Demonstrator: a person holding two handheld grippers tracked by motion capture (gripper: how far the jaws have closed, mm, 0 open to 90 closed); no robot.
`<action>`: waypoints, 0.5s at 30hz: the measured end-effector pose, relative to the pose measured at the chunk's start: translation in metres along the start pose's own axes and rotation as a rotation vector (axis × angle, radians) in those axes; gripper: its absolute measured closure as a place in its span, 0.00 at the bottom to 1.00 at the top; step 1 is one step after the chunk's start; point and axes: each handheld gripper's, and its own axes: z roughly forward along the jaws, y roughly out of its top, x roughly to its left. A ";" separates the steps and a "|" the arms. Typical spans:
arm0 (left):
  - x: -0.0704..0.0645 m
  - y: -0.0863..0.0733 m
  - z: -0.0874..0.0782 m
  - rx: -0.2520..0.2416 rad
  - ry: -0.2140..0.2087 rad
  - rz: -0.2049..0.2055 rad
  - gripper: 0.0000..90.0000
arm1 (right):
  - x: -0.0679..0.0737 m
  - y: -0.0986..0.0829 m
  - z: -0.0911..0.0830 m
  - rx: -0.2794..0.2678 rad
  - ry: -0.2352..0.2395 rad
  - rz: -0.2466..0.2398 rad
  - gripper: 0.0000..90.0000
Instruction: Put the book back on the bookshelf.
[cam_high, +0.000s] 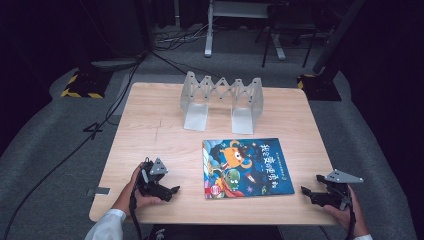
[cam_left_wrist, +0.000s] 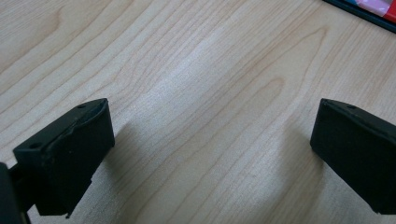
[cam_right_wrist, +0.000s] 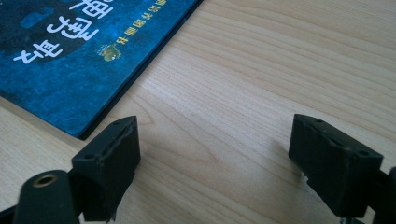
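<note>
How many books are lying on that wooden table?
1. The picture book lies flat, cover up, near the table's front edge, between the left tool and right tool. The metal bookstand behind holds none.

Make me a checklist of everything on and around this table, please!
Surface: light wooden table, bare apart from two things.
Job's things: picture book lying flat and closed, cover up, near the front edge; grey fold-out book rack standing upright behind it, empty.
Clutter: nothing seen.
Grippers: left gripper low at the table left of the book, jaws wide apart, holding nothing; right gripper to the right of the book, jaws wide apart, holding nothing.
Cables: black cable across the floor at the left.
Surroundings: grey carpet, dark room, stand bases with yellow-black tape.
</note>
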 end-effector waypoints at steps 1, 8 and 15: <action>0.000 0.000 0.000 0.000 -0.001 0.001 0.01 | 0.000 0.000 0.000 -0.002 0.003 -0.004 0.22; 0.001 0.001 0.001 0.001 -0.009 0.009 0.01 | 0.003 0.000 -0.001 -0.006 0.029 -0.030 0.26; 0.004 0.018 0.009 -0.023 -0.045 0.026 0.19 | 0.012 0.002 -0.003 0.000 0.067 -0.112 0.29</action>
